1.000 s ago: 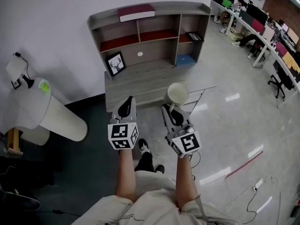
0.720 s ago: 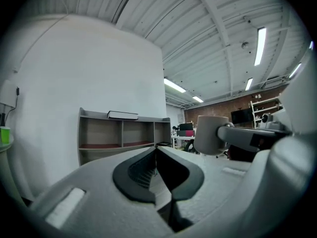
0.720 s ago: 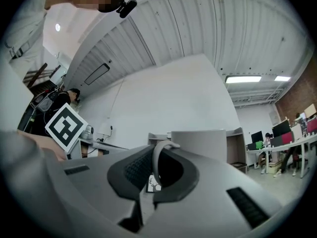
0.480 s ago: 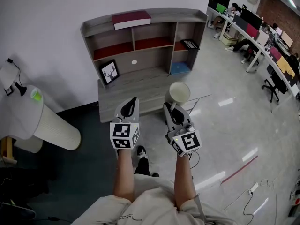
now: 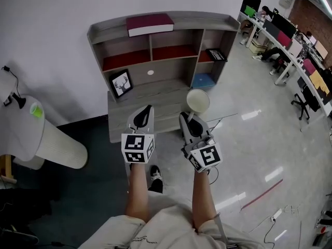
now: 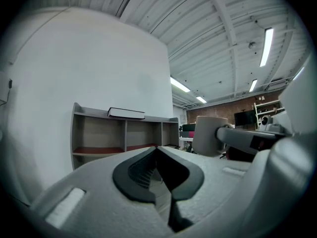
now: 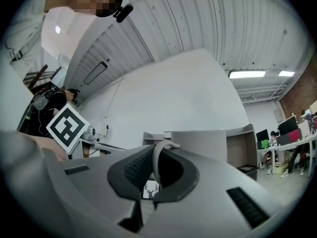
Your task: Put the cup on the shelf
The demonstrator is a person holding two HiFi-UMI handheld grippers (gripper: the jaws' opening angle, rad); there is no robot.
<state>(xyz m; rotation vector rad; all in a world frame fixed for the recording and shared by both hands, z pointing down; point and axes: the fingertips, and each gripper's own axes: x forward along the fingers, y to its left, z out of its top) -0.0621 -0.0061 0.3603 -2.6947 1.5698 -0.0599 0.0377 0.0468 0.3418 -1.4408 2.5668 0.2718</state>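
Cup [image 7: 205, 142] handle clamped in right gripper [image 7: 158, 155] jaws, clear only in its view; left gripper [image 6: 157, 148] jaws pressed together, empty. Head view: shelf [image 5: 151, 48] w/ tabletop [image 5: 129, 107], glossy floor [image 5: 254, 136].

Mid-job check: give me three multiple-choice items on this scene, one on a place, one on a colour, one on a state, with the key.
1. Where does the maroon book lie?
A in a middle compartment; B on top of the shelf; C in the bottom right compartment.
2. What colour is the cup?
A blue; B black; C cream.
3. How is the left claw?
A shut, holding nothing; B shut on the cup; C wide open.

Key: 1 B, the book lies flat on the shelf's top board. 2 C, the cup shows cream in every view. 3 A, its jaws meet with nothing between them; it is the right claw that grips the cup's handle.
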